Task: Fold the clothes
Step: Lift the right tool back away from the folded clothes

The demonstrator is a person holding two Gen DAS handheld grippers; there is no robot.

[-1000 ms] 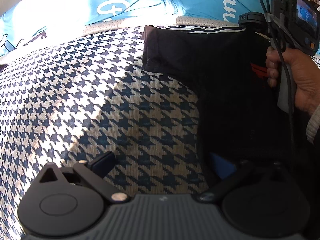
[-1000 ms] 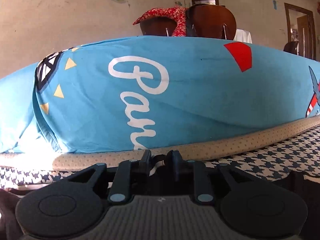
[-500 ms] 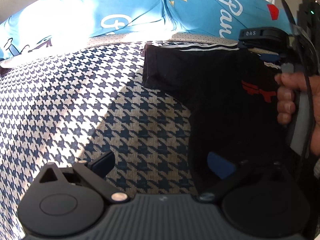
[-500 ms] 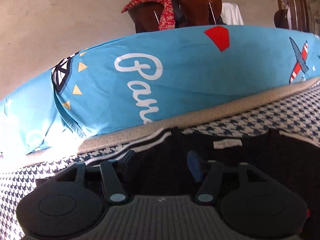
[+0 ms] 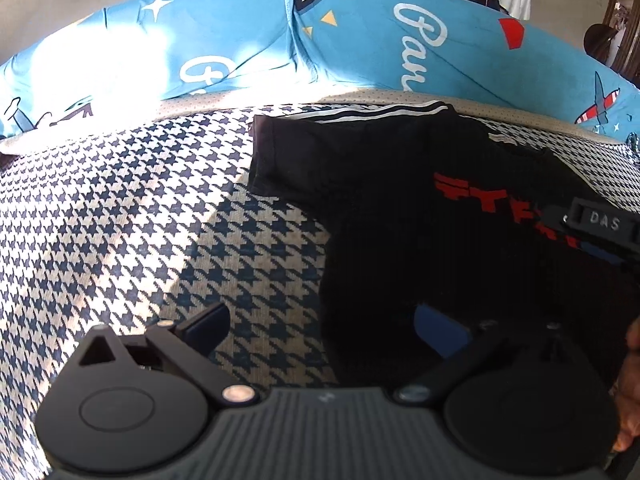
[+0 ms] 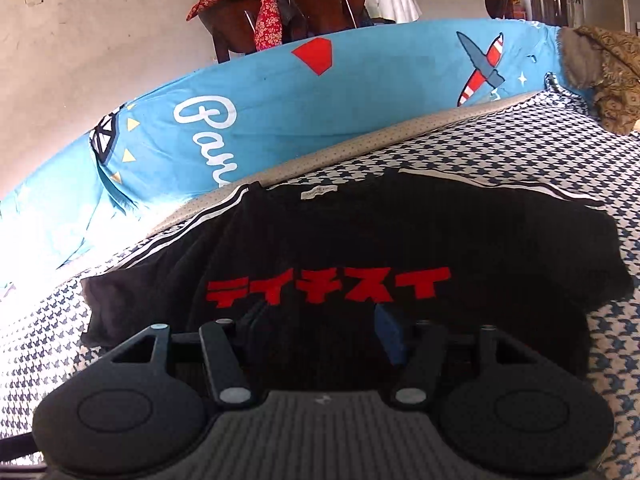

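A black T-shirt [image 6: 360, 240] with red lettering [image 6: 328, 286] and white shoulder stripes lies spread flat, front up, on the houndstooth bedcover [image 5: 100, 208], collar toward the pillows. My right gripper [image 6: 320, 326] is open just short of the lettering, over the middle of the shirt, with nothing between its fingers. My left gripper [image 5: 324, 332] is open at the shirt's [image 5: 400, 200] left side edge. Its right finger [image 5: 440, 332] is over black cloth and its left finger [image 5: 204, 326] over bedcover. The right gripper's body [image 5: 600, 226] shows at the right edge of the left wrist view.
Two blue printed pillows [image 5: 240, 52] [image 6: 320, 92] line the far side of the bed, behind a beige mattress border [image 6: 400, 140]. A brown patterned cloth [image 6: 600, 72] lies at the far right. A wooden chair with a red cloth [image 6: 280, 4] stands beyond the pillows.
My right gripper was shut near the collar, then opened and drew back toward the shirt's middle. The left gripper stayed open and tilted up, bringing more of the shirt into view.
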